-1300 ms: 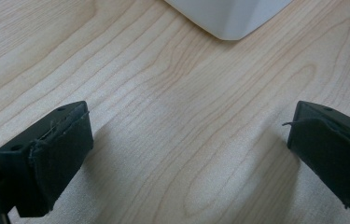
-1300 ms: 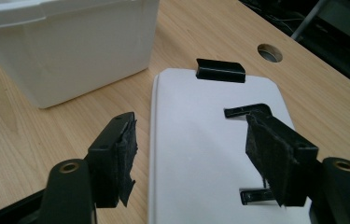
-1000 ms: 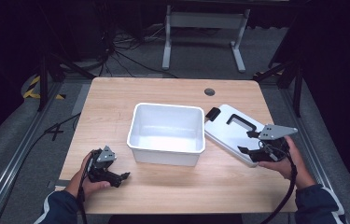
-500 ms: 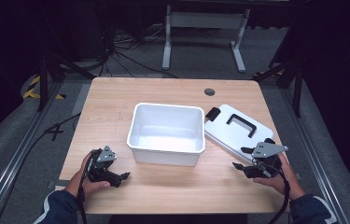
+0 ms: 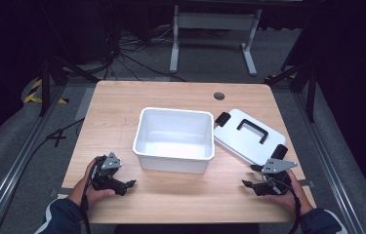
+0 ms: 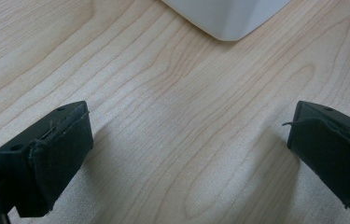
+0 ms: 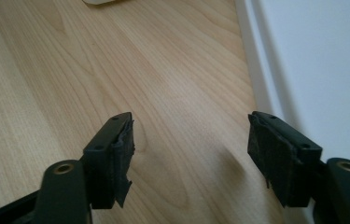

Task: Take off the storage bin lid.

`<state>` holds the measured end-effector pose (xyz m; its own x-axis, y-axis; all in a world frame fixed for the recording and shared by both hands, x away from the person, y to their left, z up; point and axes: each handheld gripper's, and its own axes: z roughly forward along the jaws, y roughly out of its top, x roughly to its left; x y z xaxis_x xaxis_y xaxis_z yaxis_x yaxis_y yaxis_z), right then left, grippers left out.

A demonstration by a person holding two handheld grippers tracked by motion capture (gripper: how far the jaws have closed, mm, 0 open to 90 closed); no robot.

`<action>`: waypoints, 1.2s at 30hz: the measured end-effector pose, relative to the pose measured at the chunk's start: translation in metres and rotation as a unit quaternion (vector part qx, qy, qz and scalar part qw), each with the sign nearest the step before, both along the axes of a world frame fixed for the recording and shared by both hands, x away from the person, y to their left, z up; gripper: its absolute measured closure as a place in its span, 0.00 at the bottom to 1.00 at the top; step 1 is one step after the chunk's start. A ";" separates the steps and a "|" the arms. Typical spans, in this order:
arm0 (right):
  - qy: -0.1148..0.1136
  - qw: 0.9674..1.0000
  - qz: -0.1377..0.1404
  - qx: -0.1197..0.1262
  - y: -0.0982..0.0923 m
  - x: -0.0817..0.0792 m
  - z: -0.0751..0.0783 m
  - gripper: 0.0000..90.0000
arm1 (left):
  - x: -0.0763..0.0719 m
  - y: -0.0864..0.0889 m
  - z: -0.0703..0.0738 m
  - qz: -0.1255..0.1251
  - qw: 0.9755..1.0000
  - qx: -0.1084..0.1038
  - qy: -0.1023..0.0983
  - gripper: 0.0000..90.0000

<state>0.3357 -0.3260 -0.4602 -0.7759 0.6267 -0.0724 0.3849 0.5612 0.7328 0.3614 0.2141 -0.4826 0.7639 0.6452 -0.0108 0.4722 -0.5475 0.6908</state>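
One smooth rectangular white tub (image 5: pixel 174 139)

Tongs (image 6: pixel 186 154) gape over wooden table (image 6: pixel 172 116); white bin (image 6: pixel 226 16) corner ahead.

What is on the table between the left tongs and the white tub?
Nothing: in the high view, bare wood separates the left tongs from the tub. The left gripper view shows the same.

Both grippers are black — the left gripper (image 5: pixel 122 185) and the right gripper (image 5: pixel 252 185) each carry a grey three-cornered plate and a trailing black cable. Their blocky fingers (image 7: pixel 109 154) wear frayed dark pads, with brass-coloured screws behind. Dark sleeves with a white stripe.
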 end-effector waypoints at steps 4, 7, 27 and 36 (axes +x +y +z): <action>0.011 1.000 -0.004 0.009 -0.003 -0.001 -0.007 0.32 | 0.000 -0.001 0.000 -0.001 1.000 -0.001 0.000 0.01; 0.011 1.000 -0.011 0.017 -0.004 -0.002 -0.008 0.30 | 0.001 0.000 0.000 -0.003 1.000 0.001 -0.001 0.01; 0.010 1.000 -0.014 0.016 -0.004 -0.001 -0.009 0.28 | 0.000 -0.001 0.000 -0.002 1.000 -0.001 0.004 0.00; 0.010 1.000 -0.015 0.015 -0.004 -0.001 -0.009 0.27 | 0.001 -0.002 0.000 -0.004 1.000 0.001 0.003 0.00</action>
<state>0.3348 -0.3298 -0.4690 -0.7582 0.6510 -0.0376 0.4157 0.5270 0.7413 0.3624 0.2122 -0.4821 0.7685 0.6397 -0.0149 0.4726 -0.5517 0.6872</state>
